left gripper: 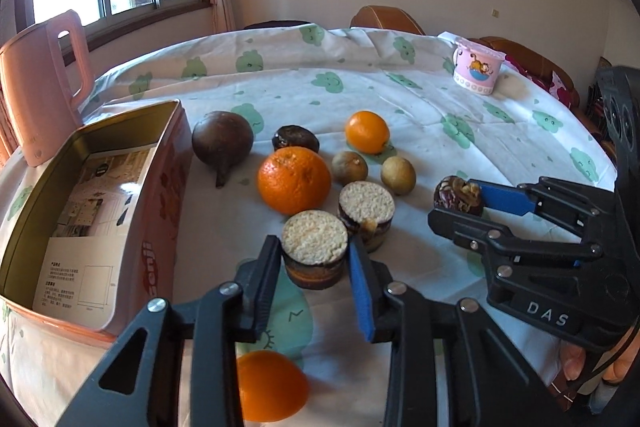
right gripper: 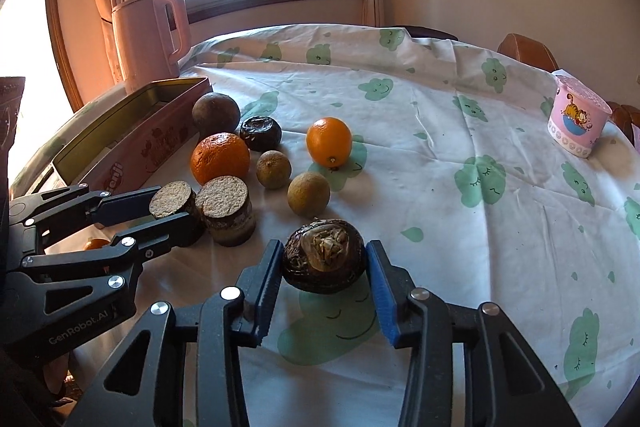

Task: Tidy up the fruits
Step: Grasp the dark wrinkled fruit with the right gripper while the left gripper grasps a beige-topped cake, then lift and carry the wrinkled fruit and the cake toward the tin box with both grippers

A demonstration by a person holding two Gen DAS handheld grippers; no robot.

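Note:
My left gripper (left gripper: 314, 247) is shut on a short brown cylinder piece with a pale rough top (left gripper: 314, 241), which sits on the cloth. A second such piece (left gripper: 366, 207) stands just behind it. My right gripper (right gripper: 324, 251) is shut on a dark, round, wrinkled fruit (right gripper: 324, 259) with a pale crown. Behind lie a big orange (left gripper: 294, 179), a small orange (left gripper: 367, 131), a dark beet-like fruit (left gripper: 222, 141), a black shrivelled fruit (left gripper: 296, 138) and two brown-green round fruits (left gripper: 349, 167). Another orange (left gripper: 270, 385) lies under my left gripper.
An open pink tin box (left gripper: 160, 195) with printed paper inside stands at the left, with a pink jug (left gripper: 40, 87) behind it. A pink cartoon cup (left gripper: 478, 65) sits at the far right. The white cloth with green clouds (right gripper: 440, 131) covers the round table.

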